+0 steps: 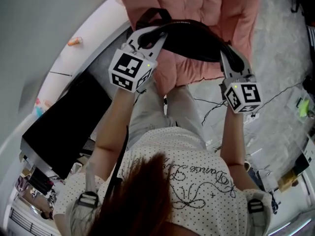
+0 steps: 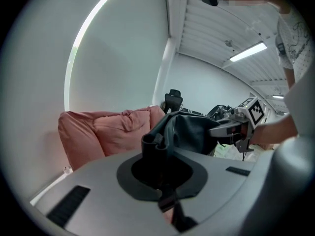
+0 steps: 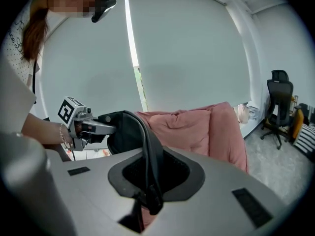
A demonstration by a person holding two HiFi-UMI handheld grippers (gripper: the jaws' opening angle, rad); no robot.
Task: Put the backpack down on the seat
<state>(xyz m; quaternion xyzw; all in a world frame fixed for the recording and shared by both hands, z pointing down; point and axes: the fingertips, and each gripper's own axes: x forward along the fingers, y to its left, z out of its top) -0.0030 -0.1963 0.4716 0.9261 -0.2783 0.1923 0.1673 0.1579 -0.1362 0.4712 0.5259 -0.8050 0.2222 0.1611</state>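
Note:
A black backpack [image 1: 197, 41] hangs between my two grippers over the pink cushioned seat [image 1: 197, 6]. My left gripper [image 1: 146, 35] is shut on a black strap [image 2: 162, 127] at the bag's left end. My right gripper [image 1: 235, 59] is shut on another black strap [image 3: 147, 146] at the right end. In the left gripper view the bag's body [image 2: 194, 132] hangs beyond the jaws, in front of the seat's pink cushion [image 2: 106, 132]. In the right gripper view the bag [image 3: 123, 129] hangs beside the pink backrest [image 3: 197, 124]. I cannot tell whether the bag touches the cushion.
A white curved desk [image 1: 93, 33] with a black panel [image 1: 69, 124] and a small orange thing [image 1: 74, 42] stands to the left. Cables [image 1: 275, 97] lie on the grey floor at the right. A black office chair [image 3: 279, 102] stands further off.

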